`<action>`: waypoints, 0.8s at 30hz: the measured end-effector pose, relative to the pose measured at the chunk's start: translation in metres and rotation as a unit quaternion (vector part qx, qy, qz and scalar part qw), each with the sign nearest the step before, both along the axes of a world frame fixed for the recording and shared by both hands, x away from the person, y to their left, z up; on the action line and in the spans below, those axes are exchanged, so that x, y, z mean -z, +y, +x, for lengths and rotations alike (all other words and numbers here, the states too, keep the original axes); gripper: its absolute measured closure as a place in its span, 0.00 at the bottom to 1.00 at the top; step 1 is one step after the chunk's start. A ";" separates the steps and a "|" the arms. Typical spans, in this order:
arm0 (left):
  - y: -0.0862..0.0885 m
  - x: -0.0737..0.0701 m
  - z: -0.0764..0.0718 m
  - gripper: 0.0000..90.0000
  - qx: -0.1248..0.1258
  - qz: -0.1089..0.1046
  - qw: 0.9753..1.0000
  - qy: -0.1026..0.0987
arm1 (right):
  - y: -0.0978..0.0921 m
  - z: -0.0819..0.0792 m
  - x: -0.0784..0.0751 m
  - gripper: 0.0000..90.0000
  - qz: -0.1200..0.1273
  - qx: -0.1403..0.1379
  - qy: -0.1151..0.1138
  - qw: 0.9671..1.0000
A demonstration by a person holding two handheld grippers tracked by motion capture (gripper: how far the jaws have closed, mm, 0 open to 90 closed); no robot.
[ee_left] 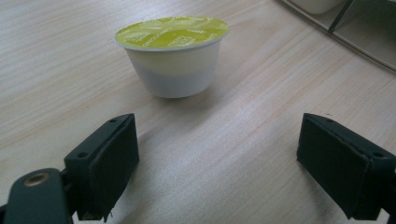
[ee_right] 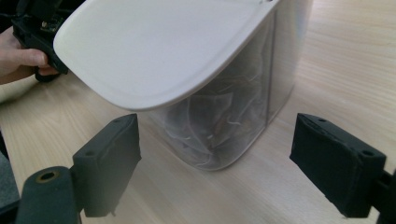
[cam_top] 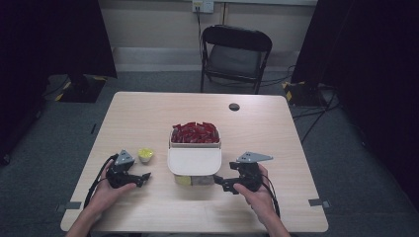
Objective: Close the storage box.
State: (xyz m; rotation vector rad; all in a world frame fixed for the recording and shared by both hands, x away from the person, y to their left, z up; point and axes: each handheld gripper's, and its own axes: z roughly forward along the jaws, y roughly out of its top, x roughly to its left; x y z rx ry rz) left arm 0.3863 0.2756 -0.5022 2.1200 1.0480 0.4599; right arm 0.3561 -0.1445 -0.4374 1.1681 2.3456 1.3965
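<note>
At the middle of the wooden table (cam_top: 148, 118) I see a white organiser box (cam_top: 194, 163), and I place everything else from it. Its far compartment is heaped with red packets (cam_top: 194, 132), a white curved lid (cam_top: 193, 160) covers the middle part, and below the lid's near edge the clear front shows something yellow on one side and greyish contents on the other. To the left of the box, apart from it, stands a small white capsule with a yellow-green foil top (cam_top: 145, 155), upright on the bare wood. My left gripper (cam_top: 144, 177) sits nearer to me than the capsule and left of the box; in the left gripper view its jaws are spread wide with nothing between them, and the capsule (ee_left: 172, 56) stands just ahead of them, untouched. My right gripper (cam_top: 221, 180) is at the box's near right corner, pointing toward it; in the right gripper view its jaws are likewise wide apart and empty, with the box's clear wall (ee_right: 233, 112) and the lid's overhang (ee_right: 159, 51) close in front. Beyond the box on the far side of the table lies a small dark round spot (cam_top: 234, 106), and past the table stands a black folding chair (cam_top: 236, 54).
</note>
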 end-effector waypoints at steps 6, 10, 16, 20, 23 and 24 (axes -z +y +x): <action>0.000 0.000 0.002 0.10 -0.005 0.004 1.000 0.002 | -0.007 0.002 -0.006 0.17 -0.002 0.010 -0.008 1.000; 0.000 0.000 0.002 0.10 -0.005 0.004 1.000 0.003 | -0.014 0.004 -0.008 0.17 0.002 0.023 -0.008 1.000; 0.000 0.000 0.002 0.10 -0.005 0.004 1.000 0.002 | -0.021 0.008 -0.016 0.17 0.008 0.034 -0.021 0.999; 0.000 0.000 0.002 0.09 -0.006 0.005 1.000 0.004 | -0.026 0.011 -0.024 0.17 0.014 0.047 -0.030 0.998; 0.000 0.000 0.002 0.09 -0.006 0.005 1.000 0.004 | -0.031 0.014 -0.027 0.17 0.013 0.056 -0.035 0.998; 0.000 0.000 0.002 0.09 -0.006 0.005 1.000 0.004 | -0.033 0.015 -0.028 0.17 0.013 0.061 -0.035 0.997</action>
